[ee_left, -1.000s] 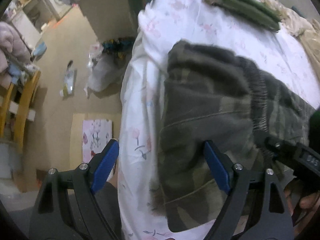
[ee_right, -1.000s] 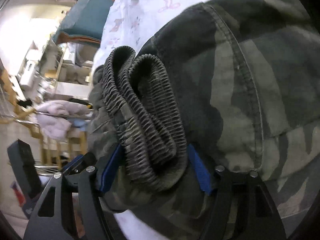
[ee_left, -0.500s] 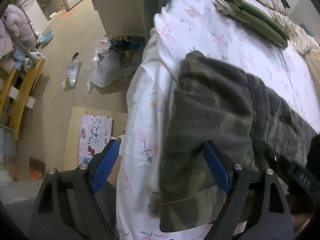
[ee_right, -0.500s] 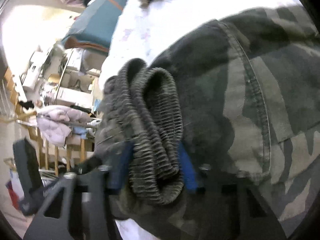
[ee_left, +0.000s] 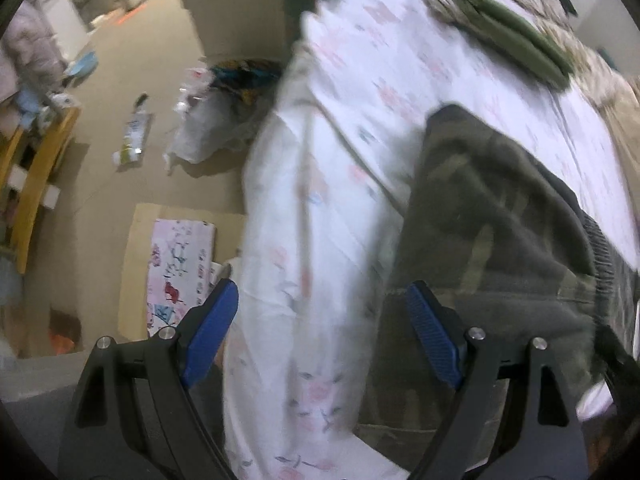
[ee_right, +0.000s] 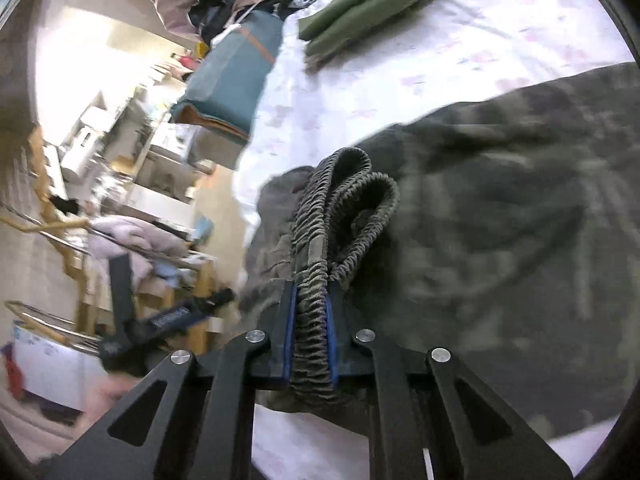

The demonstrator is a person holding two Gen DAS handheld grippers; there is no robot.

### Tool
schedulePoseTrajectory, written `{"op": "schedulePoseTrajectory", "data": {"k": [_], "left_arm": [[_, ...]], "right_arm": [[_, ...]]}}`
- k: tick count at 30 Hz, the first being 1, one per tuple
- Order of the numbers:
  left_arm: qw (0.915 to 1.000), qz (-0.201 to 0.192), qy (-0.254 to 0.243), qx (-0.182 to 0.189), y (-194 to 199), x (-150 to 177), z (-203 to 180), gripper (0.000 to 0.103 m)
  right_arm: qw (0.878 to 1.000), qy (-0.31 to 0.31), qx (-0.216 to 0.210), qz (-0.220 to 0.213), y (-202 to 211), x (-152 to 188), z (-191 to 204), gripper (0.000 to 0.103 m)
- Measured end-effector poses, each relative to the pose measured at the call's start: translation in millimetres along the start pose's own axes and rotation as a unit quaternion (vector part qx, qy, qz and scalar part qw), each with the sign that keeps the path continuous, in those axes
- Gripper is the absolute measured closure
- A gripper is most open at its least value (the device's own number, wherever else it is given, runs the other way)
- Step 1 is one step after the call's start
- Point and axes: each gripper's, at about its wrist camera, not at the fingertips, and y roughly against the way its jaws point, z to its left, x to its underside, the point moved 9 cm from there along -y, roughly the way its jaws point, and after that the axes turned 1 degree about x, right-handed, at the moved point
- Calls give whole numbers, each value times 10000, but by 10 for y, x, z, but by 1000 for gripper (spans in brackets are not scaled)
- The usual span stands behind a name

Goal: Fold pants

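The camouflage pants lie folded on the white floral bed sheet near its edge. My left gripper is open and empty, its blue pads spread over the sheet just left of the pants. In the right wrist view my right gripper is shut on the bunched elastic waistband of the camouflage pants. The left gripper shows there low at the left.
Folded green pants lie farther back on the bed, also in the right wrist view. The bed edge drops to a tan floor with a plastic bag, a bottle and a printed mat.
My right gripper has shut on the waistband; it was open around it before. My left gripper has moved left off the pants and stays open.
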Motion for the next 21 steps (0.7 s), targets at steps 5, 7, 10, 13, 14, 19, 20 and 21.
{"op": "schedulePoseTrajectory", "data": {"k": [5, 7, 10, 13, 14, 19, 20, 21], "left_arm": [[9983, 202, -552, -1, -79, 173, -274, 19], [9983, 145, -554, 92, -15, 183, -282, 19], [9992, 166, -246, 281, 50, 222, -196, 19], [9990, 269, 189, 310, 3, 332, -72, 19], [9986, 322, 294, 298, -38, 380, -55, 19], [9982, 453, 145, 360, -173, 547, -194, 19], [9985, 457, 24, 286, -190, 569, -221, 19], [9985, 504, -152, 176, -233, 591, -257, 19]], "right_arm": [[9976, -368, 544, 226, -263, 126, -526, 69], [9964, -629, 457, 325, -194, 101, -540, 50], [9970, -209, 562, 483, -38, -29, -406, 50], [9894, 1135, 702, 578, 19, -401, 75, 50], [9843, 1464, 734, 656, -24, -507, 230, 49], [9566, 2621, 532, 1159, -609, -1003, 827, 46], [9577, 2519, 525, 1289, -797, -1104, 827, 46], [9599, 2381, 489, 1396, -971, -1180, 810, 50]]}}
